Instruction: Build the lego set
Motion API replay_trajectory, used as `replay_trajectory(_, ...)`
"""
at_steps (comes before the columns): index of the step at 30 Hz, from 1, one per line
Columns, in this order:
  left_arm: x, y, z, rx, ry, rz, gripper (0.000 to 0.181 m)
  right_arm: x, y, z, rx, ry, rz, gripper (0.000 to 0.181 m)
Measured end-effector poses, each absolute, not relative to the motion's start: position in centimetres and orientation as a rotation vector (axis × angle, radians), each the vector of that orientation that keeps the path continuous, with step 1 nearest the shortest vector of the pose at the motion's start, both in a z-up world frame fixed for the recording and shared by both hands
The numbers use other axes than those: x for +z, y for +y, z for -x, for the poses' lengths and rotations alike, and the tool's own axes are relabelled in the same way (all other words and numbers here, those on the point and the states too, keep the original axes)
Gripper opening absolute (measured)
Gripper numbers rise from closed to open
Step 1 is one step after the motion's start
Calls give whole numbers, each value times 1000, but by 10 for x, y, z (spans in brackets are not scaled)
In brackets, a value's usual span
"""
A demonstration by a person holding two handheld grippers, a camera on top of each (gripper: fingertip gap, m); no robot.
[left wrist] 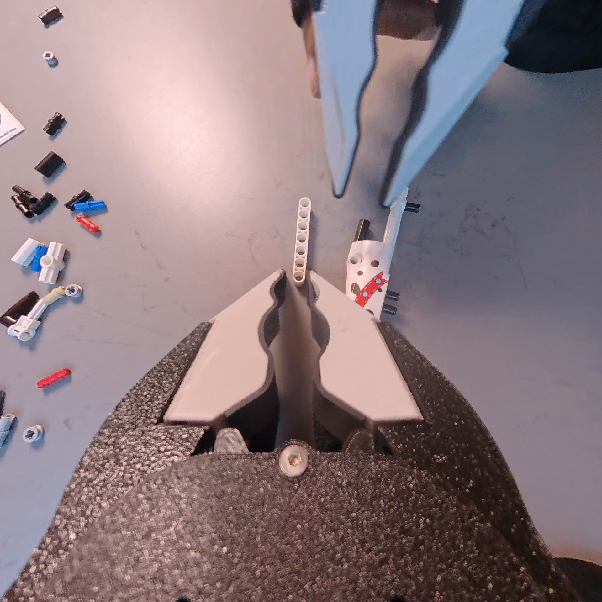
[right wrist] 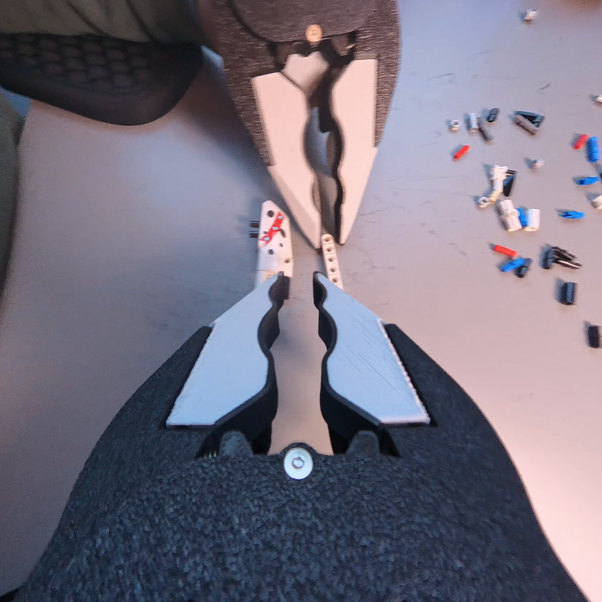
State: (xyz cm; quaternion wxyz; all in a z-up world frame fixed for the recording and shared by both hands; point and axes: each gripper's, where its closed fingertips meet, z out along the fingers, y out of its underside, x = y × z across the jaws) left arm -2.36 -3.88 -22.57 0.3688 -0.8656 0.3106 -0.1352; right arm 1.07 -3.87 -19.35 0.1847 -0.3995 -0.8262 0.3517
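- In the left wrist view, the left gripper (left wrist: 295,274) is seen nearest, its jaws drawn narrow around the near end of the white holed beam (left wrist: 301,241); whether the beam is truly pinched or only flanked cannot be told.
- The beam's long axis is laid straight ahead of that claw, near to far, on the grey table (left wrist: 182,136).
- Just to the right, the white printed panel assembly (left wrist: 368,280) is found, black pins projecting from its right side.
- Farther off, the right gripper (left wrist: 361,195) is held part open and empty, its tips beside the assembly's far end.
- Loose pieces (left wrist: 49,260) are scattered far left.
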Motion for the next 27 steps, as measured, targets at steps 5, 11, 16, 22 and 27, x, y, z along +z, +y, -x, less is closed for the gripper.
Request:
replay_trajectory(5,-226,-39,23,-327,821,2212,7,-201,-64,-20,984,-2385,1082,25)
replay_trajectory(11,-226,-38,33,-297,791,2222,7,-214,-60,-22,857,-2439,1046,6)
replay_trajectory(16,-225,-38,54,-250,730,2250,7,-216,-35,-30,773,-2415,1069,6)
replay_trajectory(22,-216,-53,62,-338,744,2237,7,-216,15,-29,649,-2333,1138,6)
replay_trajectory(27,-208,-77,36,-523,871,2179,7,-216,30,-25,641,-2309,1147,6)
